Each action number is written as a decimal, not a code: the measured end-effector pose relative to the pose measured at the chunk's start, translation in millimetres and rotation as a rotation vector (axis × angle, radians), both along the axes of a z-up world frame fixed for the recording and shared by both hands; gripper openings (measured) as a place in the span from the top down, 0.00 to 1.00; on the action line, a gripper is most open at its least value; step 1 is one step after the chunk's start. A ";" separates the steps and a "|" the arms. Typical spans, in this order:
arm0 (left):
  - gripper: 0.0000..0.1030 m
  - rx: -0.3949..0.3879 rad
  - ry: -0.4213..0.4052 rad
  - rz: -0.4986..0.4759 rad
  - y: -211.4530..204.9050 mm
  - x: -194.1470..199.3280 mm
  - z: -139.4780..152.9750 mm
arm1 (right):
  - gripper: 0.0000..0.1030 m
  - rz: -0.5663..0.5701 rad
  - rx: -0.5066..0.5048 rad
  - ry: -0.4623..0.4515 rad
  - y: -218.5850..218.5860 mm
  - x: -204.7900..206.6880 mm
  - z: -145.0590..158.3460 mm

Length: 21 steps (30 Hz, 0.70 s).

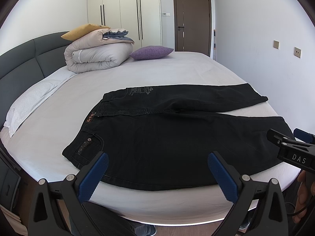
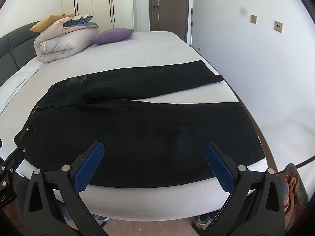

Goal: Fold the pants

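Black pants (image 1: 167, 137) lie spread flat across the near part of the bed (image 1: 147, 74), waistband to the left and both legs running right, split in a narrow V. In the right wrist view the same pants (image 2: 137, 129) fill the middle. My left gripper (image 1: 157, 159) hovers open above the near edge of the seat area, its blue pads wide apart with nothing between them. Over the near leg, my right gripper (image 2: 153, 149) is open too, and it also shows at the right edge of the left wrist view as the right gripper (image 1: 291, 143).
A rolled duvet (image 1: 98, 57), a yellow cushion (image 1: 82, 32) and a purple cushion (image 1: 151, 52) sit at the head of the bed by the grey headboard (image 1: 23, 64). A white wall (image 2: 265, 78) runs close along the bed's right side. Wardrobes and a brown door stand behind.
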State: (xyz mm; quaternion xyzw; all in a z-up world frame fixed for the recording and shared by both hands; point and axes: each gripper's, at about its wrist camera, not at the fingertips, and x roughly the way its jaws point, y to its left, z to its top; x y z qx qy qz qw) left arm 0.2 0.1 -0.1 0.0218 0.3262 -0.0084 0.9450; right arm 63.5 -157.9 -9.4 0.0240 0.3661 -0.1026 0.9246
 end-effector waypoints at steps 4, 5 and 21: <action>0.00 0.000 0.001 0.000 0.1 0.0 0.0 | 0.00 0.000 -0.001 0.001 0.3 0.0 -0.2; 0.00 0.000 0.001 -0.001 0.1 0.0 0.0 | 0.00 0.000 0.000 0.001 0.3 0.0 -0.2; 0.00 0.001 0.003 0.000 0.0 0.2 -0.1 | 0.00 0.000 0.001 0.004 -2.0 -0.8 -1.1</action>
